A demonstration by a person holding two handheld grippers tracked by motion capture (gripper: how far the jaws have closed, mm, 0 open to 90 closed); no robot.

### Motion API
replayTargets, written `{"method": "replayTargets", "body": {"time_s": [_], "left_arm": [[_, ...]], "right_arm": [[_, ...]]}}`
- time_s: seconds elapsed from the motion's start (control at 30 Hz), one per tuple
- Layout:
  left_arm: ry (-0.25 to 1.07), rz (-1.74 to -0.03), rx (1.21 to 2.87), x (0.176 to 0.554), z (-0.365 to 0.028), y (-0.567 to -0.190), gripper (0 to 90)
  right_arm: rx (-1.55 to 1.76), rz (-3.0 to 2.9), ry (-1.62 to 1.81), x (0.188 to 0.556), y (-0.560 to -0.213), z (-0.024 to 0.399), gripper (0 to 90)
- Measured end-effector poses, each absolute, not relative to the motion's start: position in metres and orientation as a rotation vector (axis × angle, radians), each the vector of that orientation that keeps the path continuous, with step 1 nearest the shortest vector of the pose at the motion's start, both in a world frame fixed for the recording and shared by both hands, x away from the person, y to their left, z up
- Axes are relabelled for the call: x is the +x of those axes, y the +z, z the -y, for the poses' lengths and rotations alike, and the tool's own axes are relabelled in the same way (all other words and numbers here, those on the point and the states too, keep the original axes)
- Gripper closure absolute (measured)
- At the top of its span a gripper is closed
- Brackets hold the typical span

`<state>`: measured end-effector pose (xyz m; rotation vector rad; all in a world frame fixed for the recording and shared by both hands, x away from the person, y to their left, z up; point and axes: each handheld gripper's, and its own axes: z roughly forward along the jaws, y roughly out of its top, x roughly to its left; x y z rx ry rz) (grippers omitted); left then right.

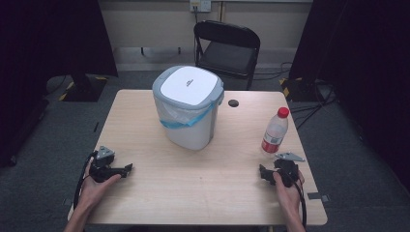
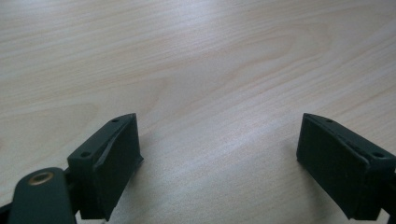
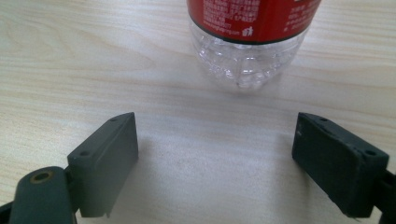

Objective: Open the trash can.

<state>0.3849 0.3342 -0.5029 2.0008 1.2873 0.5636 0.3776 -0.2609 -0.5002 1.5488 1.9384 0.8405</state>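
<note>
- Right tool (image 3: 215,154) rests on the tabletop (image 1: 193,179), wide open and empty, just before the bottle (image 3: 247,42).
- Left tool (image 1: 126,169) is wide open and empty too.
- Next, I think: slide forward and grab the bottle.

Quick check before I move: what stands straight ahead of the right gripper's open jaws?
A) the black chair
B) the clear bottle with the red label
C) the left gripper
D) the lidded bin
B: in the right gripper view the bottle stands upright on the table just beyond the right gripper, whose jaws are apart with nothing between them.
</note>
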Motion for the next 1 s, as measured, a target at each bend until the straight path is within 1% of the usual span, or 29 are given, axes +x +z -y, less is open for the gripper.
{"method": "replayTargets", "body": {"time_s": [0.27,0.4,0.43,0.47,0.5,0.57,0.67,0.77,0.83,0.9,1.0], "left_arm": [[0.563,-1.292,1.997,0.384,-0.334,-0.503,13.9],[0.564,-1.296,1.994,0.384,-0.334,-0.502,15.3],[0.564,-1.295,1.997,0.384,-0.334,-0.502,15.8],[0.562,-1.299,1.996,0.384,-0.334,-0.501,17.7],[0.56,-1.298,1.998,0.384,-0.334,-0.501,17.7],[0.558,-1.298,1.998,0.383,-0.334,-0.501,20.8],[0.53,-1.301,1.996,0.382,-0.331,-0.499,22.6],[0.499,-1.291,1.996,0.381,-0.325,-0.496,22.3],[0.49,-1.26,1.991,0.383,-0.315,-0.49,23.4],[0.486,-1.239,1.993,0.385,-0.31,-0.486,23.8],[0.48,-1.203,1.97,0.393,-0.3,-0.48,28.8]], "right_arm": [[1.505,-2.007,0.856,0.373,-0.498,0.258,14.3],[1.478,-2.042,0.87,0.372,-0.497,0.252,19.7],[1.473,-2.052,0.877,0.372,-0.497,0.25,19.7],[1.461,-2.077,0.896,0.371,-0.495,0.246,21.0],[1.461,-2.077,0.896,0.371,-0.495,0.246,21.0],[1.429,-2.105,0.909,0.37,-0.494,0.24,21.1],[1.385,-2.138,0.931,0.369,-0.488,0.228,21.4],[1.343,-2.169,0.963,0.368,-0.482,0.217,21.9],[1.306,-2.186,0.978,0.372,-0.477,0.205,22.4],[1.297,-2.19,0.987,0.374,-0.476,0.203,22.5],[1.282,-2.185,1.013,0.391,-0.469,0.185,22.4]]}}
